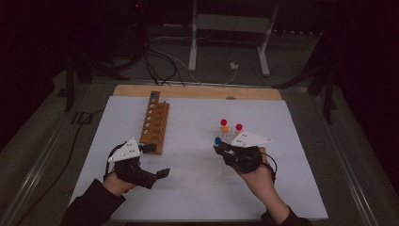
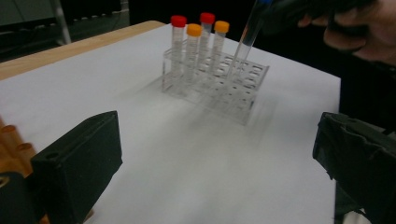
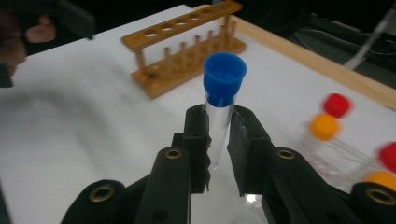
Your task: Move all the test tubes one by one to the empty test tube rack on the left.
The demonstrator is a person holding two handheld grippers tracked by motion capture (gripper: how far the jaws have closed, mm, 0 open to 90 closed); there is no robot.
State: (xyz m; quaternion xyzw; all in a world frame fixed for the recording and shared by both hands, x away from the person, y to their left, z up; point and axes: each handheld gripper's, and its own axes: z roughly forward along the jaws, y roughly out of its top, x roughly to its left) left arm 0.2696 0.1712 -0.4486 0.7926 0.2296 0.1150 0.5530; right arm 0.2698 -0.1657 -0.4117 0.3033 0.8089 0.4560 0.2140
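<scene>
Blue-capped tube [image 3: 219,116] (pinched by right gripper [image 3: 218,140]).

No writing, label, brand, number or sign can be read anywhere here: the tube caps are plain colours, the racks are bare, the white table sheet is blank, and the dim room behind gives nothing legible.

We saw a clear tube with a blue cap [image 3: 224,77], upright between the right gripper's [image 3: 218,135] pads, lifted just above the clear rack [image 2: 243,91], cap uppermost, body empty-looking.
</scene>
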